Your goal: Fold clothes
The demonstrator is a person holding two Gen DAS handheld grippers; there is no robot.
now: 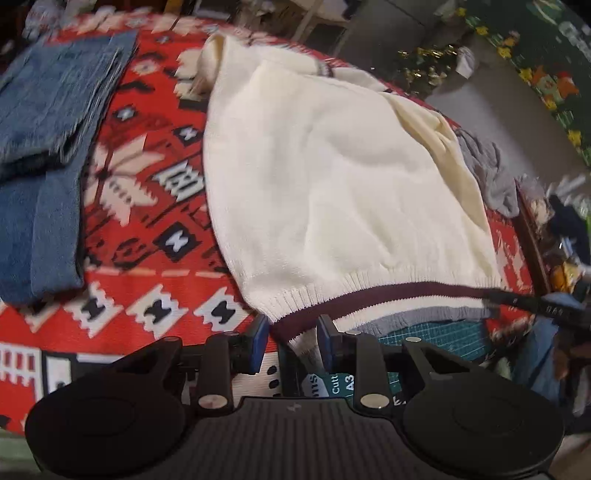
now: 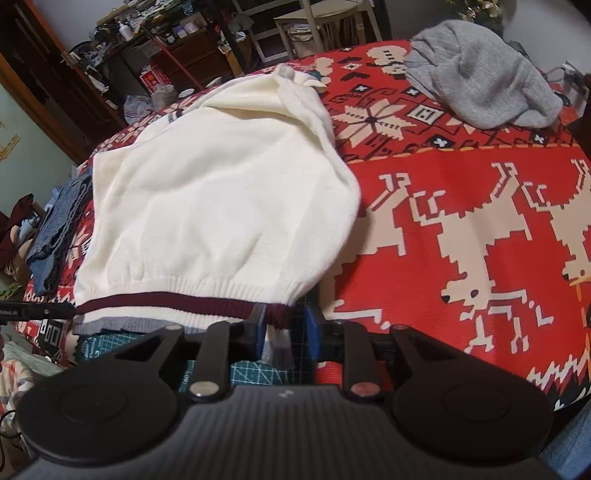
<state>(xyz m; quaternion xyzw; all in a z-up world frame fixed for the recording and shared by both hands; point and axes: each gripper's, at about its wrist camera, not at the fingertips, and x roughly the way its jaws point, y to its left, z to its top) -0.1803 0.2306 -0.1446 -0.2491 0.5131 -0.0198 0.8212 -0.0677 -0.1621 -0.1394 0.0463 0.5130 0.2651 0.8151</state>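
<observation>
Item: cream sweater (image 1: 332, 177), knit, ribbed hem with a maroon stripe (image 1: 369, 299). Lies spread on the red patterned tablecloth (image 1: 147, 258), hem at the near edge of the table, neck end toward the far edge. One sleeve is folded in over the body on the right side. The hem overhangs a green cutting mat (image 1: 443, 332) at the near edge.

Left gripper (image 1: 291, 328): at the hem's left corner. Blue pads (image 1: 258, 332) stand apart, the striped corner lying between them; the pads do not press it.

Right gripper (image 2: 284, 325): at the hem's right corner. Jaws part-way apart, the maroon stripe and a white fold of the hem between them, loose, not clamped.

Other stock on the table:
- Jeans (image 1: 48, 147), folded, blue denim, by the left edge, apart from the sweater.
- Grey knit (image 2: 480, 74), crumpled, at the far right corner, well apart from the sweater in the right wrist view.

Surroundings: cluttered shelves (image 2: 147, 44) and a pale chair frame (image 2: 314, 26) beyond the far edge; details blurred.
</observation>
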